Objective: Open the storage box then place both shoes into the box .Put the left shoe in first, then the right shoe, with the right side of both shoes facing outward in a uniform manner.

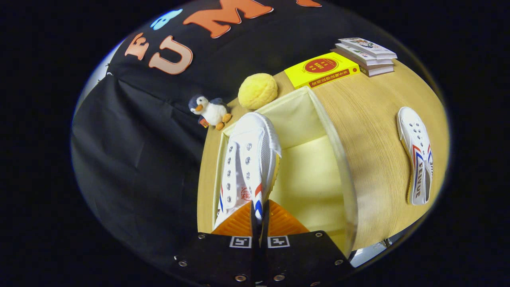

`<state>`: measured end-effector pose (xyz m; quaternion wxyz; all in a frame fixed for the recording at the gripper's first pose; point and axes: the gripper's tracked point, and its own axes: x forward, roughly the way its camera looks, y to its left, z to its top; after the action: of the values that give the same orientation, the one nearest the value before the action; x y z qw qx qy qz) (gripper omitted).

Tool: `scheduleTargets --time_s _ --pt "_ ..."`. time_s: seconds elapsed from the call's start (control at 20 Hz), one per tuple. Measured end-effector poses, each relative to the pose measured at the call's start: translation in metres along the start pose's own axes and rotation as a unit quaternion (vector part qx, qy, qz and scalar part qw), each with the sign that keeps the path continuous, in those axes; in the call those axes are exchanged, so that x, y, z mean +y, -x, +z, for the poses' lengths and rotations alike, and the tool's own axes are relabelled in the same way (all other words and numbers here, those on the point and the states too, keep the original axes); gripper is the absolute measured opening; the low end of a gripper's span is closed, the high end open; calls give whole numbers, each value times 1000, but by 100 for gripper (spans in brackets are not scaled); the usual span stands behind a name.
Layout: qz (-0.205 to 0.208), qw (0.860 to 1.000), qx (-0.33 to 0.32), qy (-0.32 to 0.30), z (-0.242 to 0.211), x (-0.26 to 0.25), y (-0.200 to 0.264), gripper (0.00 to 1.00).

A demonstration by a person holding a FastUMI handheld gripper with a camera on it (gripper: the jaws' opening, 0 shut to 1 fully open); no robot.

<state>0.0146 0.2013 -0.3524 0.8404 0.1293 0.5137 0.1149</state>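
My gripper (259, 215) is shut on the side wall of a white canvas shoe (249, 159) with red and blue stripes. That shoe stretches ahead of the fingers and hangs over the open, pale yellow storage box (334, 147), toe pointing to the box's far wall. Its lace eyelets face left. The box interior beside the shoe looks bare. A second matching shoe (418, 155) lies on its side on the wooden table (374, 119), well to the right of the box.
Beyond the box sit a yellow round plush (257, 91), a small penguin toy (210, 111), a yellow book (322, 69) and a stack of white books (366, 54). The table's left edge runs close beside the box.
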Motion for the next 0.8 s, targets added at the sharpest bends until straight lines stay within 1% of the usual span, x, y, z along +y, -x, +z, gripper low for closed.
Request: scheduleTargets --time_s 0.2,0.3,0.35,0.4,0.45,0.5,0.6,0.65,0.75,0.8 --pt "-44 999 14 16 -9 -2 -30 0" --pt "-59 997 36 19 -21 -1 -46 3" --pt "-60 997 50 25 -29 -1 -48 4" --pt "-49 997 58 26 -34 4 -47 5" --pt "-34 998 56 24 -31 11 -38 17" --pt "-22 998 47 24 -25 13 -38 25" --pt "1 999 27 25 -10 20 -12 64" --pt "11 999 16 28 0 20 1 81" --pt "24 999 -11 36 22 13 29 97" --pt "26 999 -26 39 32 12 45 98"
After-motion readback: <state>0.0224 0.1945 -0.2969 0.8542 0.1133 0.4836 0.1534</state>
